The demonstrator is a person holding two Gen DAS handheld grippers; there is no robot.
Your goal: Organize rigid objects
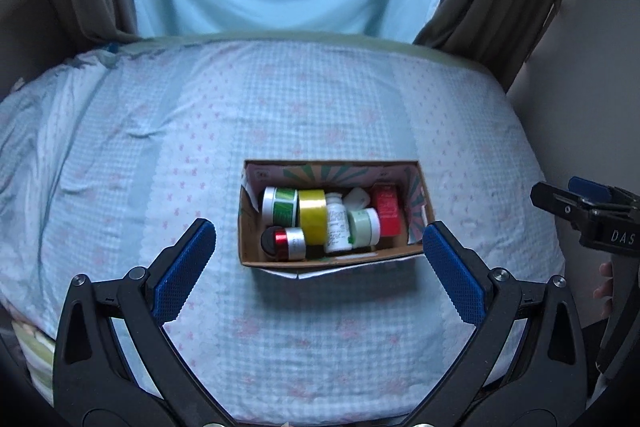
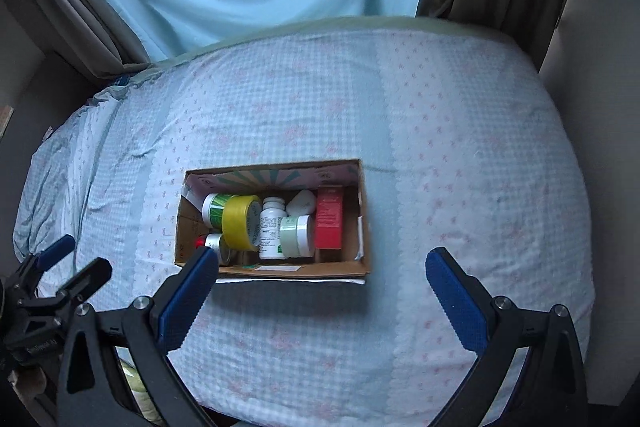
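A cardboard box [image 1: 332, 259] sits mid-bed on the checked blue bedspread [image 1: 120, 167], packed left to right with a green-labelled jar [image 1: 280, 205], yellow tape roll [image 1: 313, 217], white pill bottle [image 1: 337, 229], pale green jar [image 1: 364, 225] and red carton [image 1: 387, 211]. Bare bedspread surrounds the box. The left gripper [image 1: 318, 273] and right gripper [image 2: 320, 291] both hover with jaws spread wide, holding nothing.

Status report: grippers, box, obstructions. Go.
Left gripper open, empty. Right gripper open, empty. Cardboard box on bed, items packed inside. Nothing in the way.
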